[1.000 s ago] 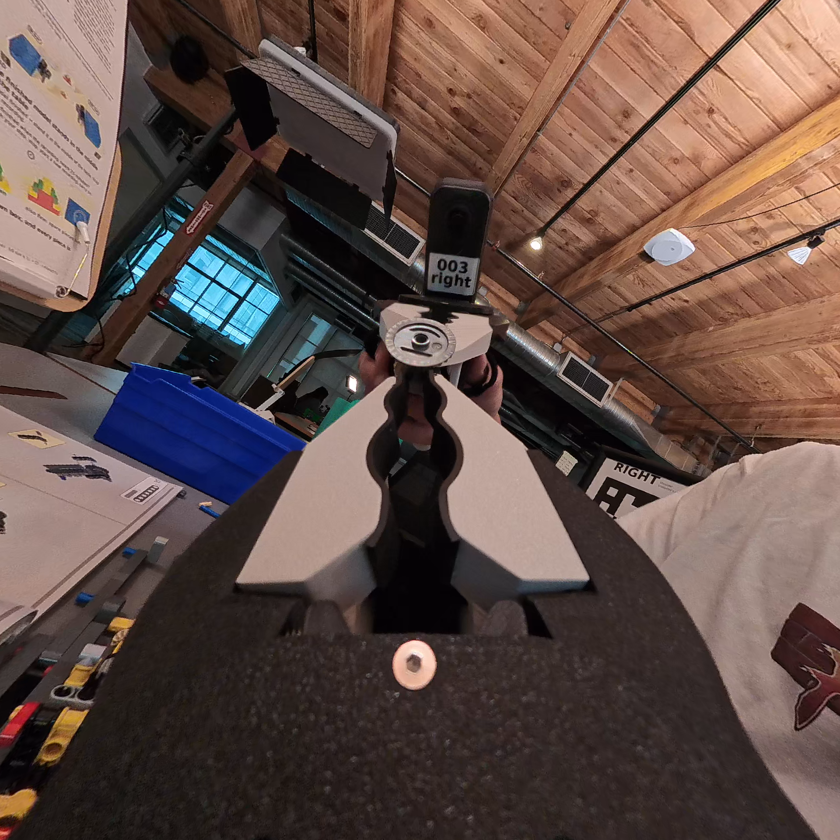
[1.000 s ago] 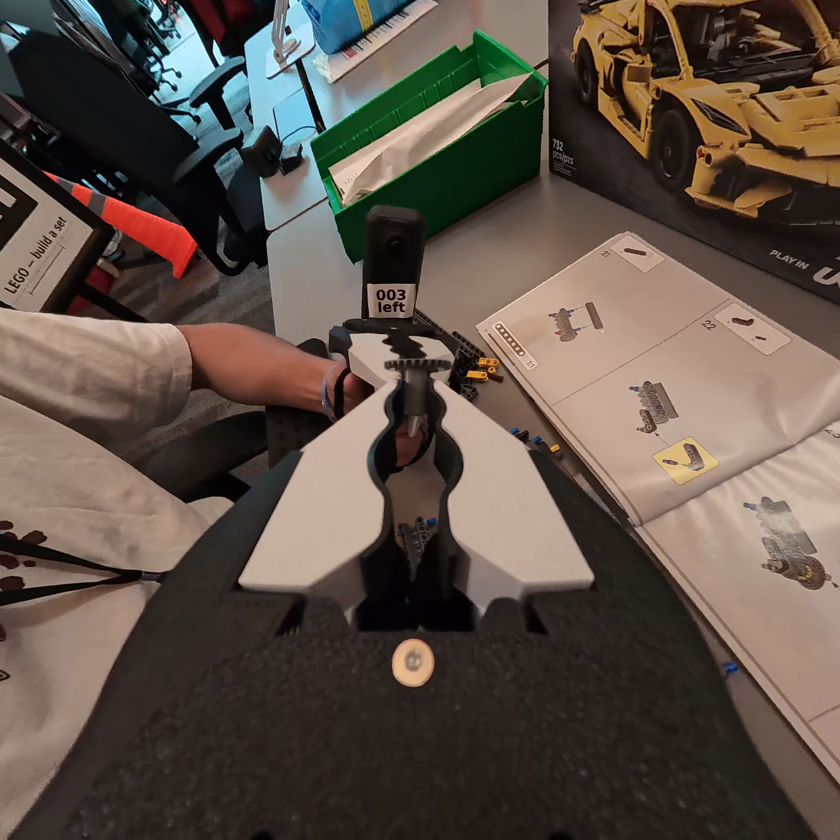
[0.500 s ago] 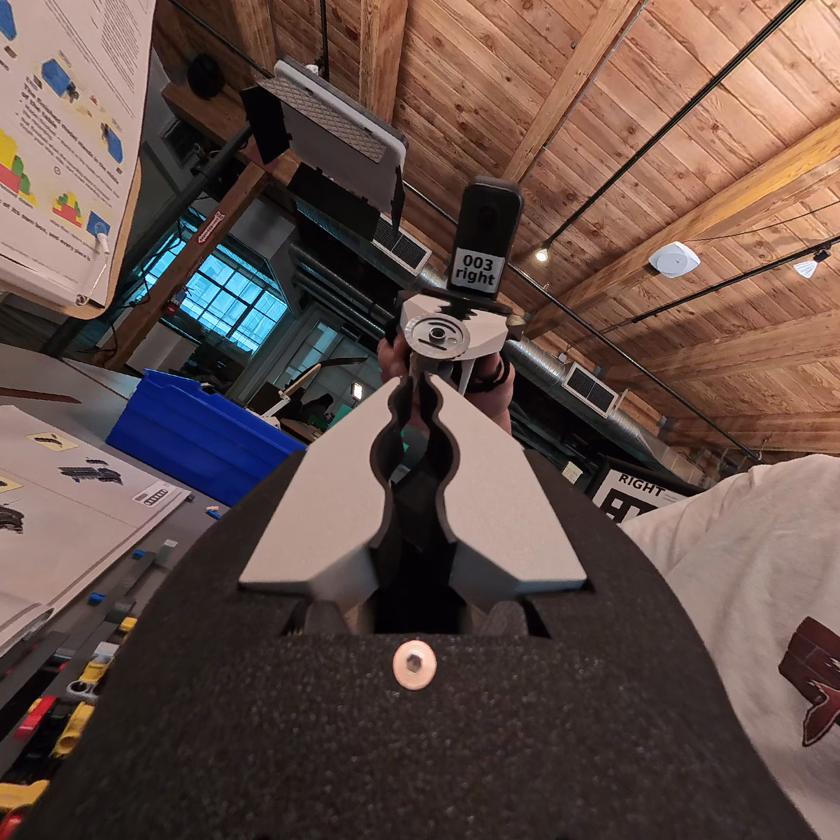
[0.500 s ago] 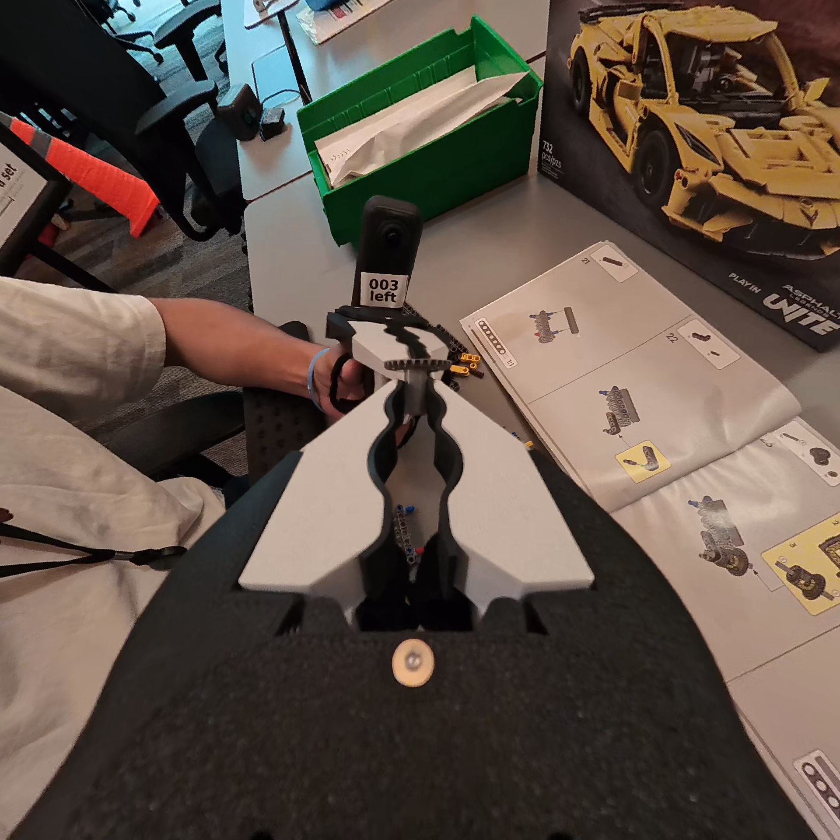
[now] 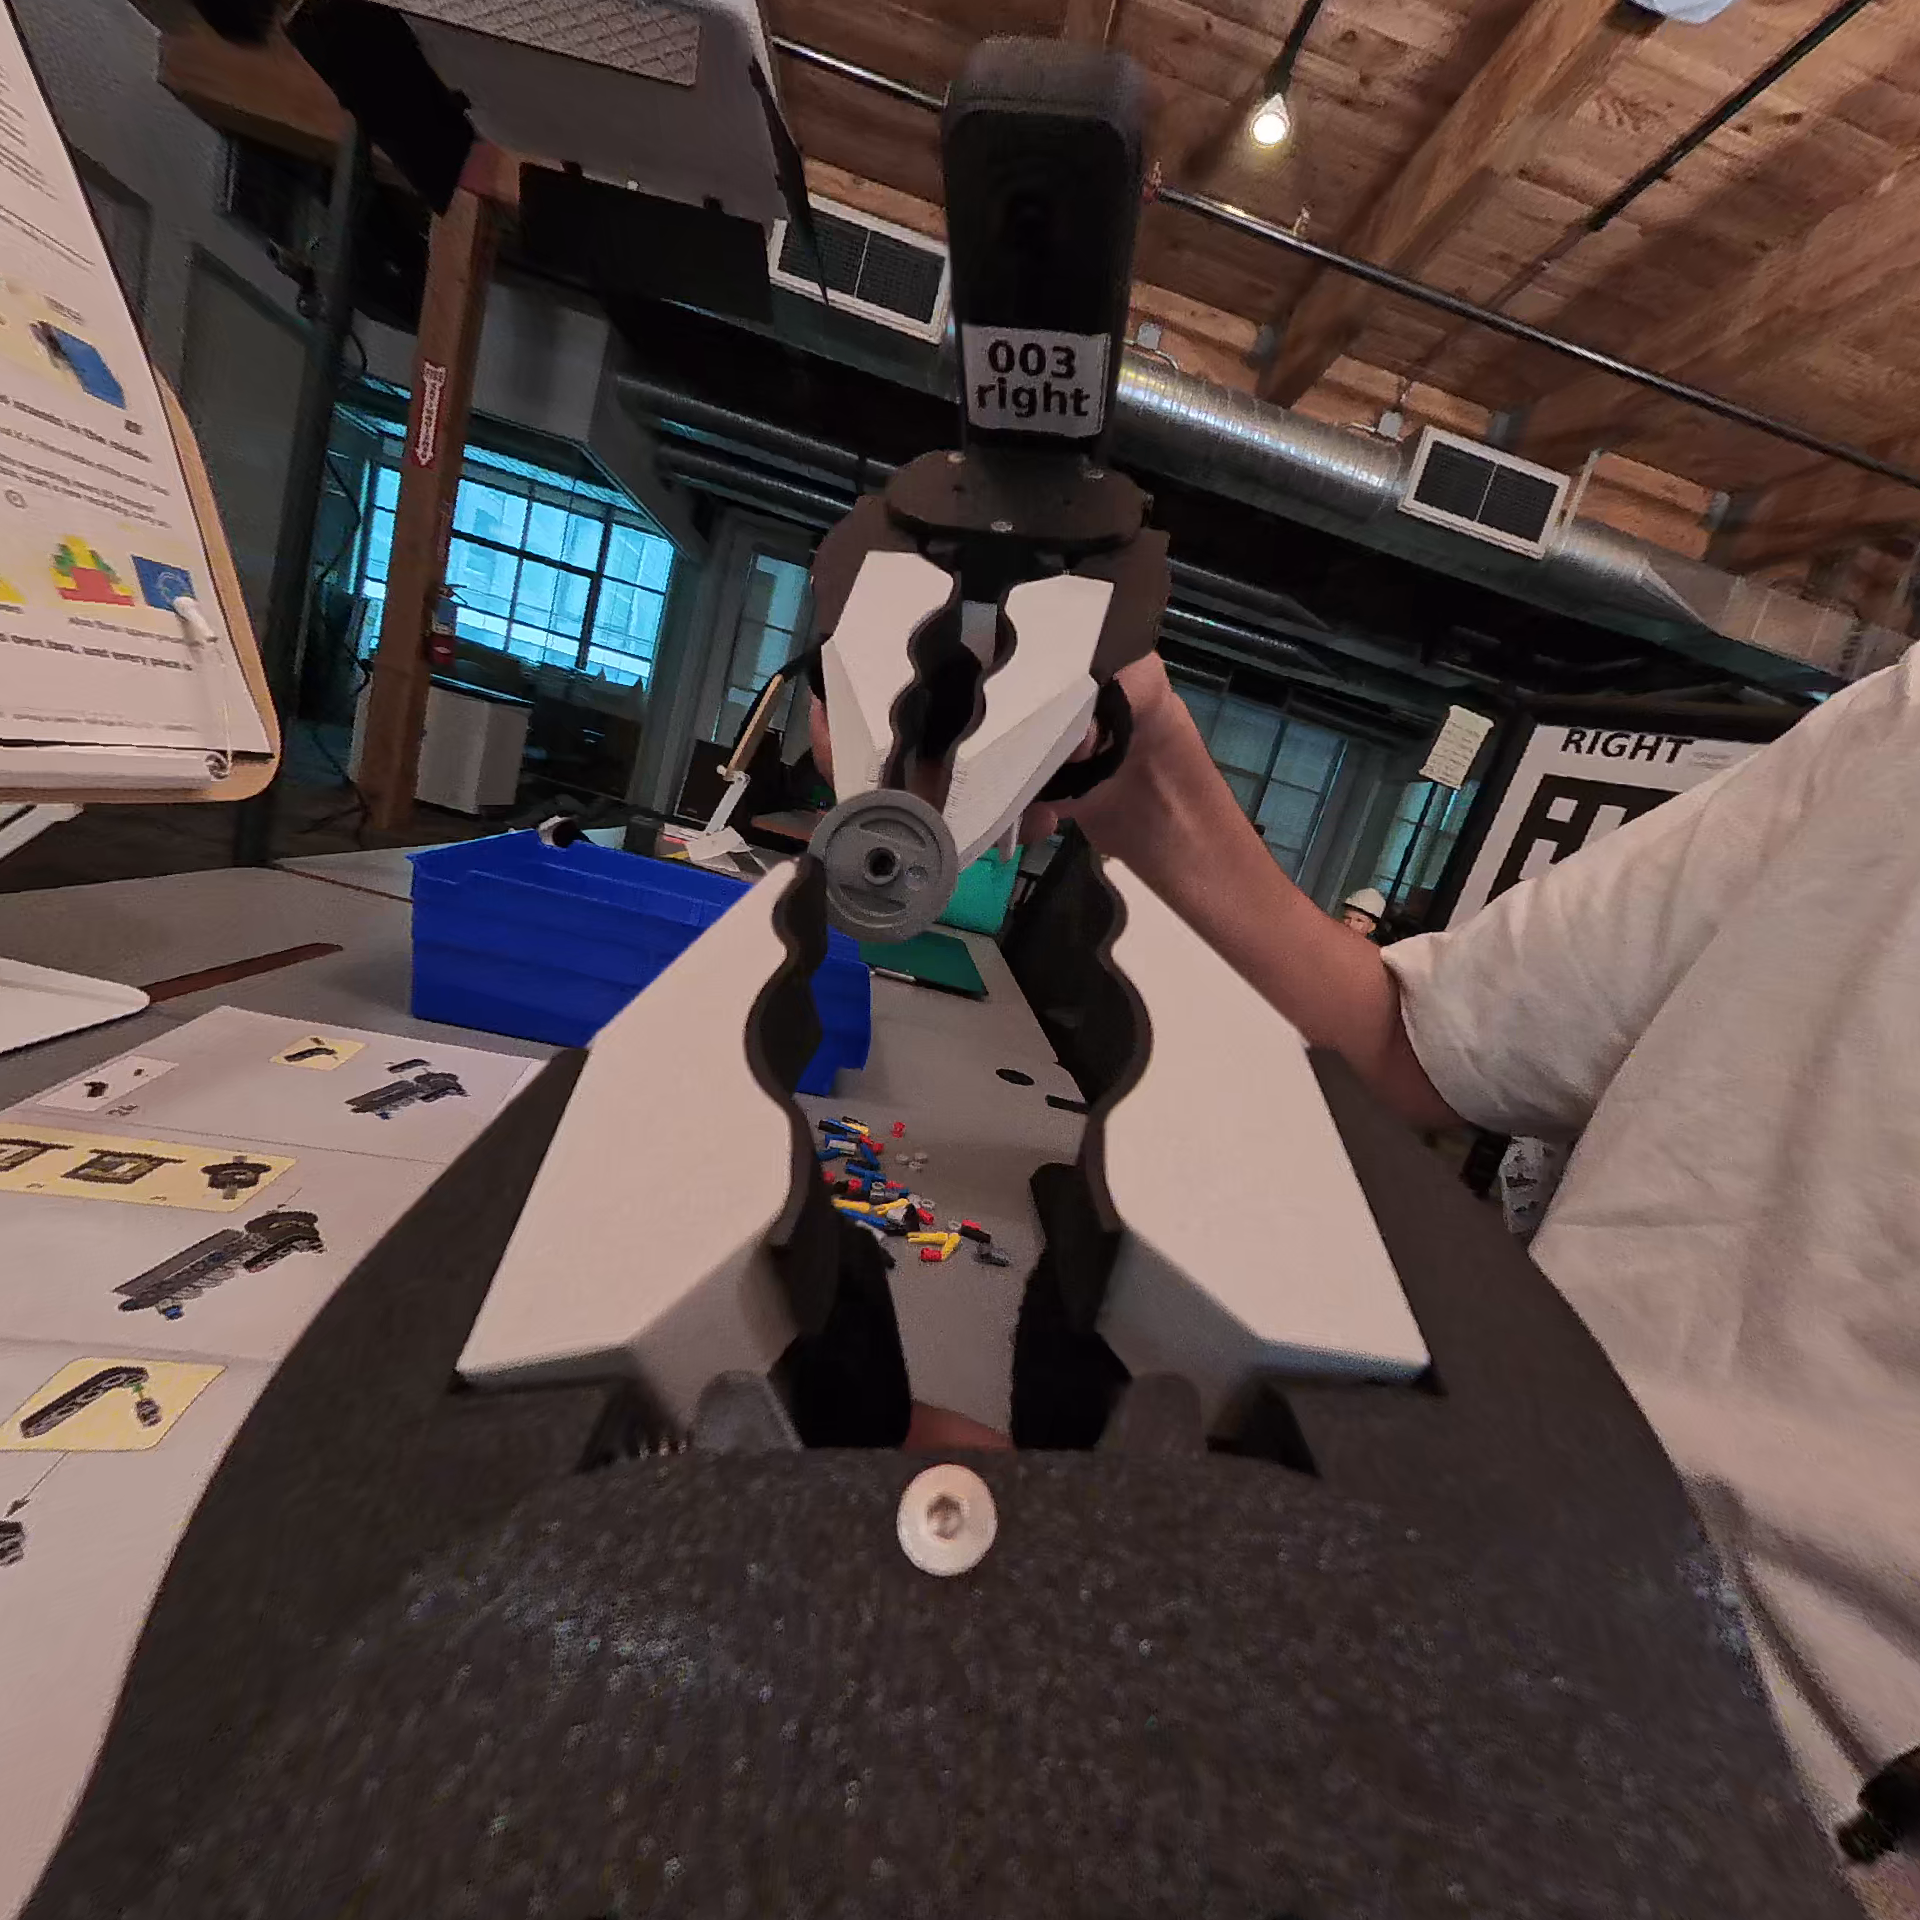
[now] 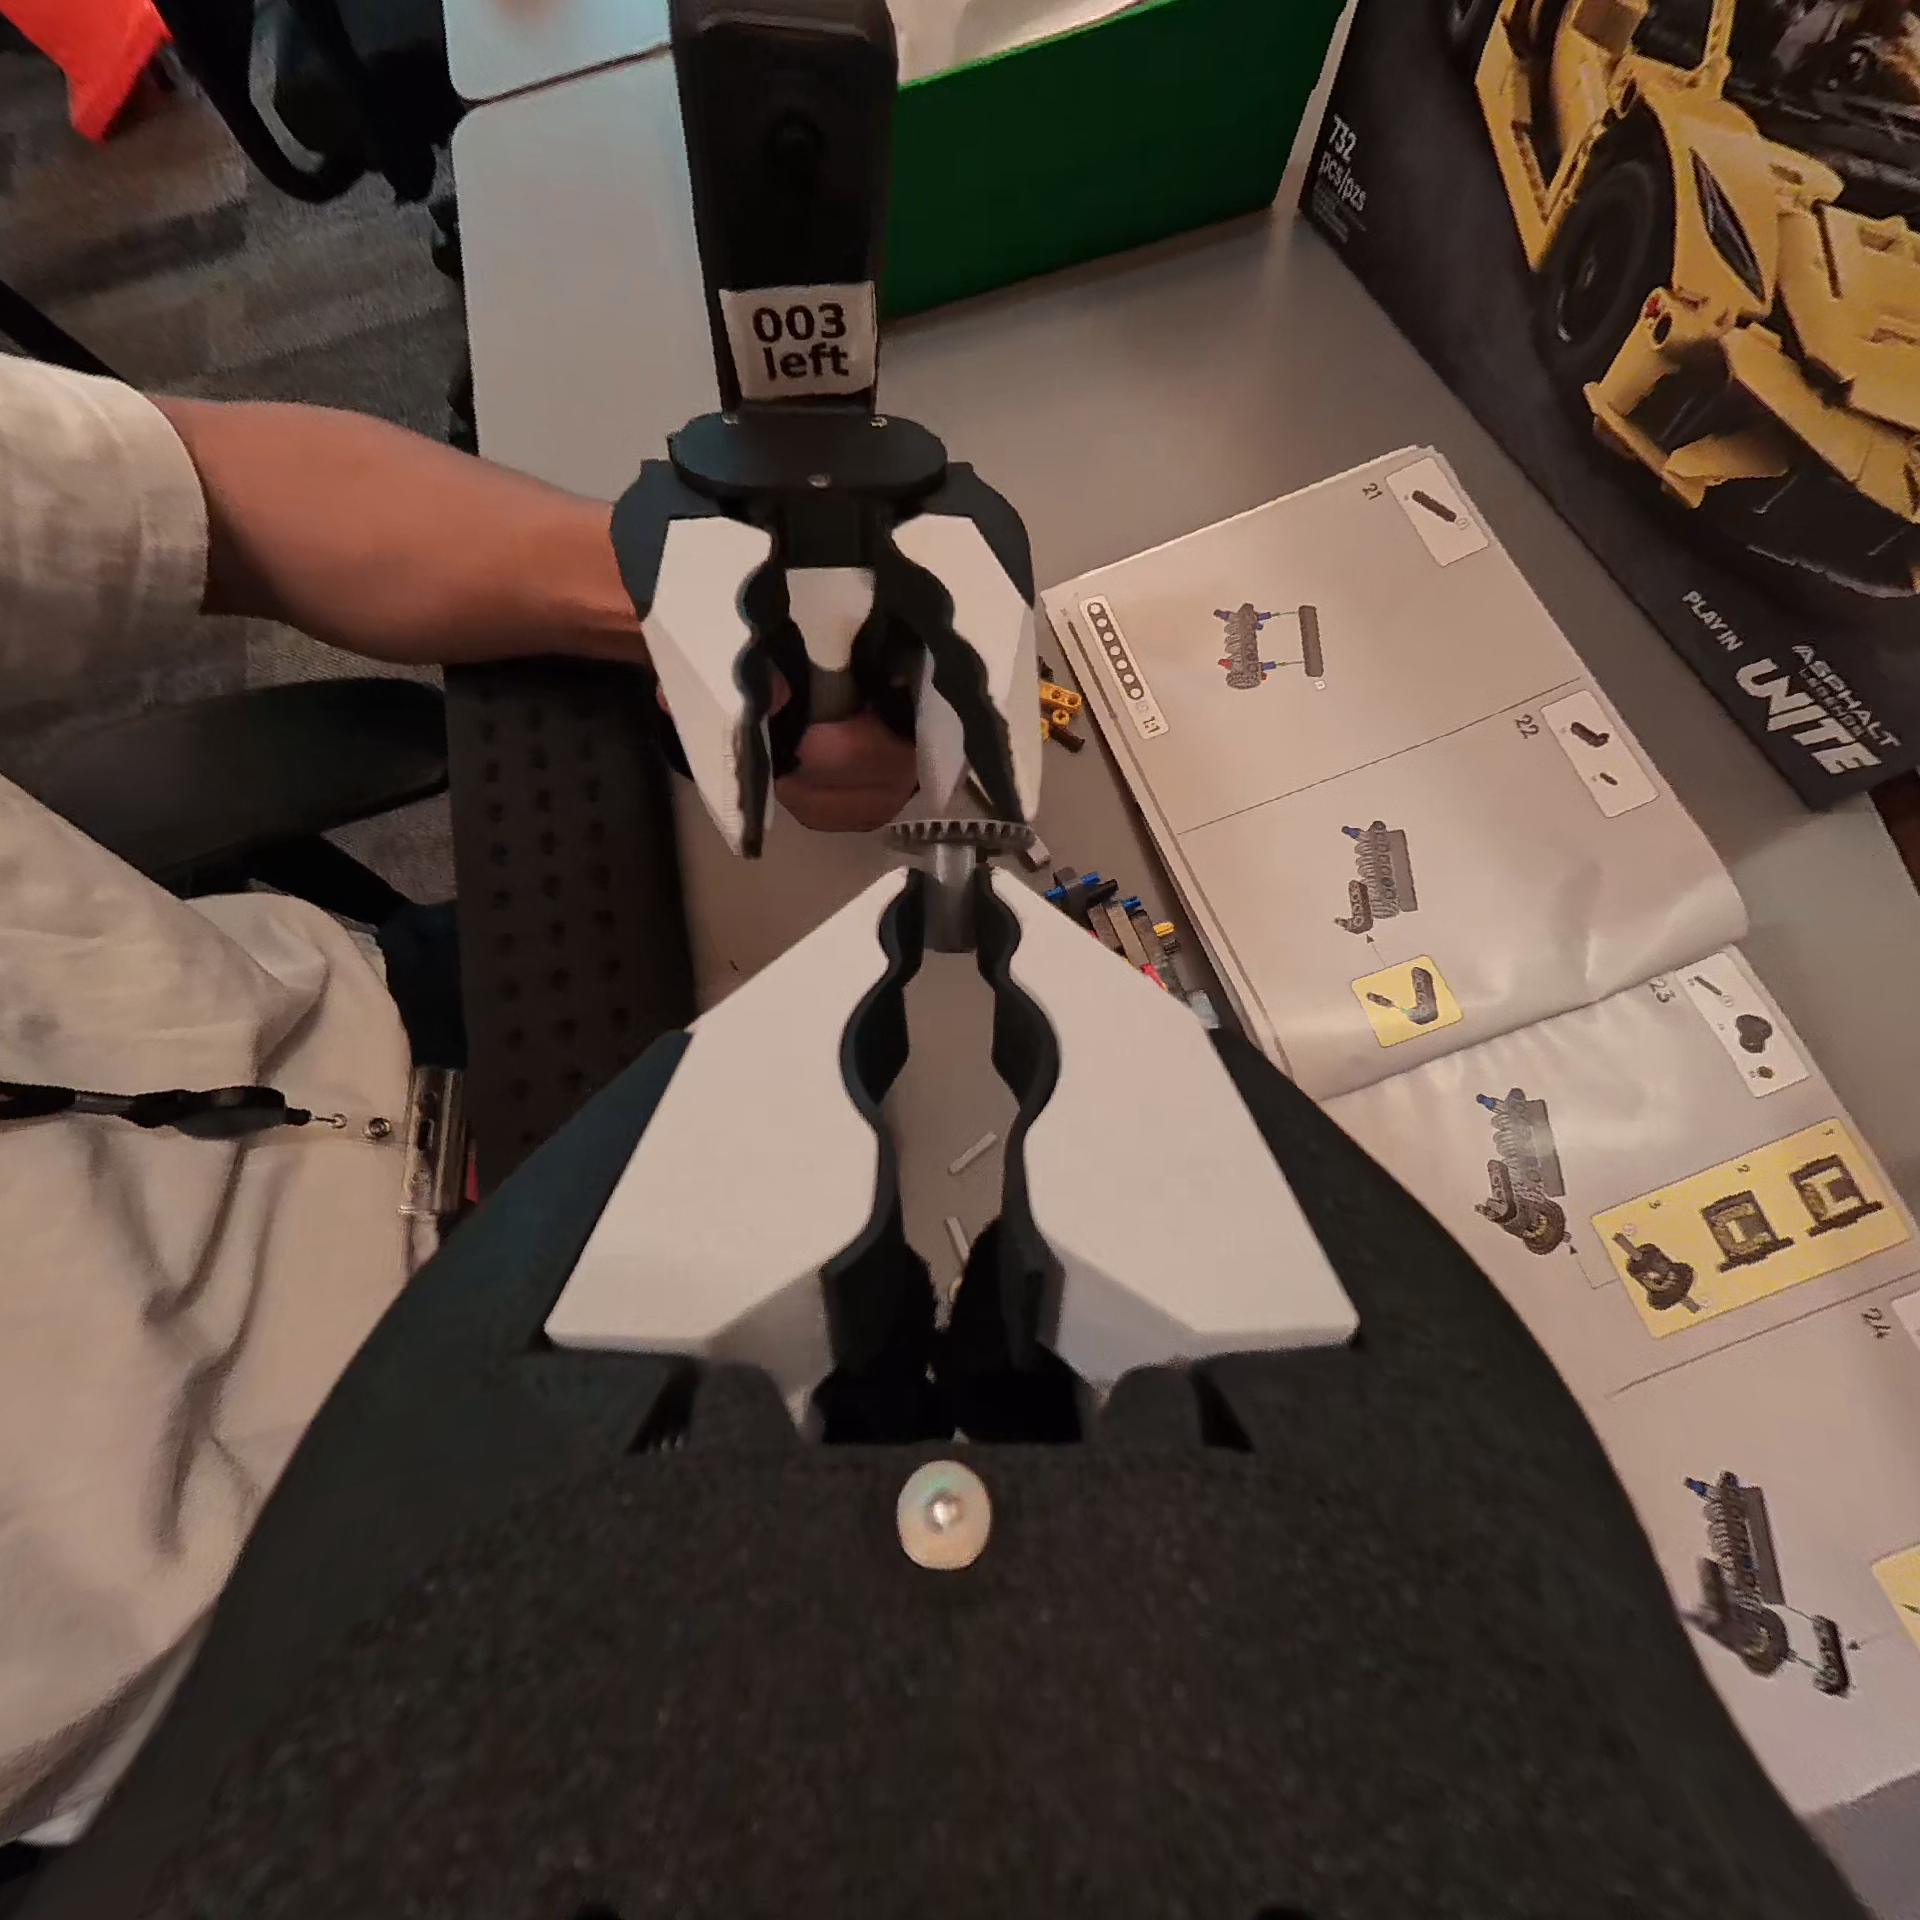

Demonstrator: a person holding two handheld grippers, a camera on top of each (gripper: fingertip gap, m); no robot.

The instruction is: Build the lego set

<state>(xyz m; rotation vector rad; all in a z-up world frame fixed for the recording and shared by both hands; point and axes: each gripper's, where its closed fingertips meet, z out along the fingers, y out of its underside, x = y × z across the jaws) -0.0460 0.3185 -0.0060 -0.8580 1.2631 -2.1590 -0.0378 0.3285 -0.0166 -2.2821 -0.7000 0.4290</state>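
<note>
The build looks to be at an early stage, judging by how things lie. The instruction booklet (image 6: 1455, 883) is spread open on the desk (image 6: 1143, 395), showing steps for a small grey mechanism, and a scatter of loose coloured pieces (image 5: 894, 1195) is heaped on the desk between the booklet and the person's side. No larger assembly shows in either view. The set's box (image 6: 1662, 312), printed with a yellow car, stands at the far right edge of the desk, with a green bin (image 6: 1091, 156) beside it toward the far edge and a blue bin (image 5: 582, 935) on the opposite side. Most of the model, then, is left to do.

The one part in hand is a grey bevel gear (image 6: 961, 831) on a short axle. The right claw (image 6: 951, 899) is clenched on that axle at its very tips, with the toothed disc standing just proud of them and well above the desk. In the left wrist view the same gear (image 5: 883, 862) faces the camera flat on, its centre hole visible.

The left claw (image 5: 951, 966) is released, its jaws spread wide and holding nothing. One fingertip sits just beside the gear's rim; whether it touches I cannot tell. The two claws point at each other, tips nearly meeting around the gear.
</note>
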